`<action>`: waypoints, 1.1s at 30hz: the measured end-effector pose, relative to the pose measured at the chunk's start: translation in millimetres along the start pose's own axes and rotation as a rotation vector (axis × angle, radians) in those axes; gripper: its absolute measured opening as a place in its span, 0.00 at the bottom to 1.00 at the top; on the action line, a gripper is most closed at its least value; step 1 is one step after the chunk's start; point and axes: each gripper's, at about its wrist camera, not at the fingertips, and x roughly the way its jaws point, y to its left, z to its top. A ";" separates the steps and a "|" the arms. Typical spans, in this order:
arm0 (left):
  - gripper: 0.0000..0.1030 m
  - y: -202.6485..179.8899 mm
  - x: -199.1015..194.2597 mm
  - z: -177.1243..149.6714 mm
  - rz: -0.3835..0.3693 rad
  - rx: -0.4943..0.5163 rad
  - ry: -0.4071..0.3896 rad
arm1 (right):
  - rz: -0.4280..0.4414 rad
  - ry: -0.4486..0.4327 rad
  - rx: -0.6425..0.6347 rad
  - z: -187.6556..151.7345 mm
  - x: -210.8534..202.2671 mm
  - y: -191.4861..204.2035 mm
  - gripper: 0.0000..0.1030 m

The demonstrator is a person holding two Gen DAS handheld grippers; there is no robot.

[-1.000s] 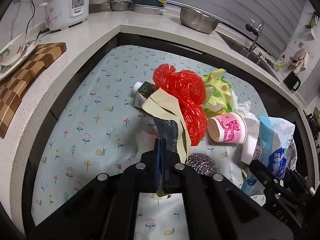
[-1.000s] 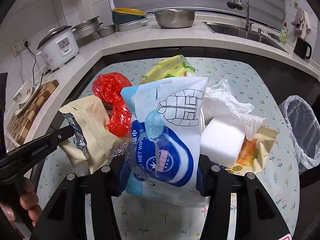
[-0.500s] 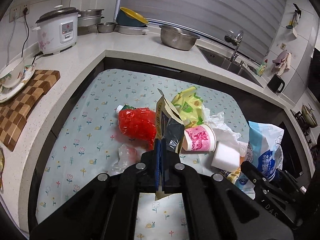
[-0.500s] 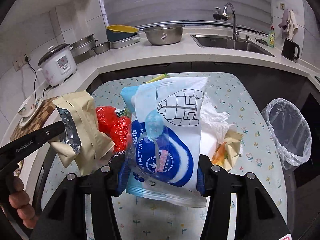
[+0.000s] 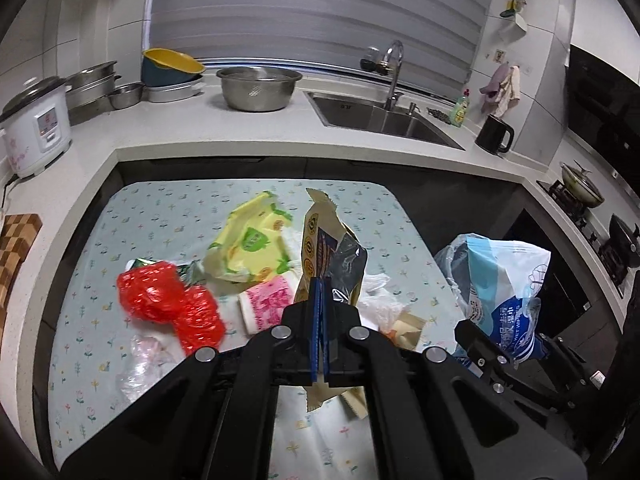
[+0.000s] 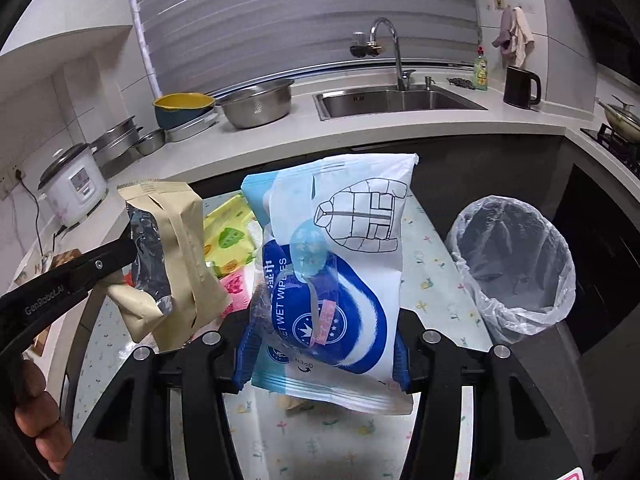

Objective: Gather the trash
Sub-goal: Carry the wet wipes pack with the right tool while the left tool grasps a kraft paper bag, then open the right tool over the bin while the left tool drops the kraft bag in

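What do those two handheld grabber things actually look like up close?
Both are matte black plastic. The left tool has two chunky arms with round silver bolts, ending in thin blue pads. The right tool is built the same, with blue-edged pads and silver bolts. Seen from the side, the left one carries small white lettering along its arm. No cables or sleeves show.
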 end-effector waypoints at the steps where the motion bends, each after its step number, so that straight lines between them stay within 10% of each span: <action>1: 0.00 -9.3 4.2 1.7 -0.011 0.011 0.002 | -0.010 -0.002 0.009 1.1 -0.2 -8.0 0.49; 21: 0.00 -188.4 120.7 15.3 -0.240 0.238 0.100 | -0.249 -0.004 0.214 22.6 39.0 -173.4 0.49; 33: 0.01 -227.8 193.9 20.3 -0.290 0.269 0.162 | -0.319 0.042 0.288 33.8 97.0 -229.8 0.49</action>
